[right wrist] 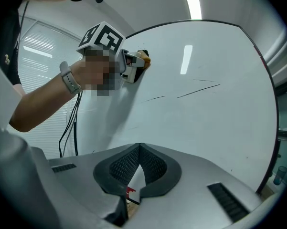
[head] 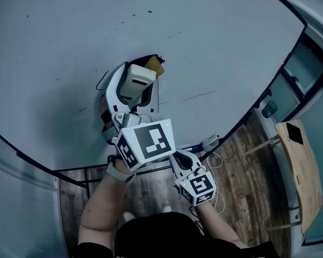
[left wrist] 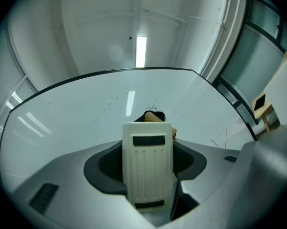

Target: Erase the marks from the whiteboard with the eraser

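Squeezing the eraser [head: 140, 77], your left gripper [head: 132, 90] rests it on the whiteboard [head: 59, 52]; your right gripper [right wrist: 139, 149] is closed. A long mark [head: 196, 95] lies right of the eraser.

- Whiteboard [head: 70, 47]: 1
- Eraser [left wrist: 148, 142]: 1
- Grippers: 2, left gripper [left wrist: 148, 162] and right gripper [right wrist: 139, 149]
- Marker cubes: 2, one [head: 146, 144] per gripper
- Long strokes [right wrist: 198, 90] on the board: 2, at 4 o'clock of the eraser; small flecks too faint to count
- Wooden table [head: 298, 165]: 1, at 4 o'clock
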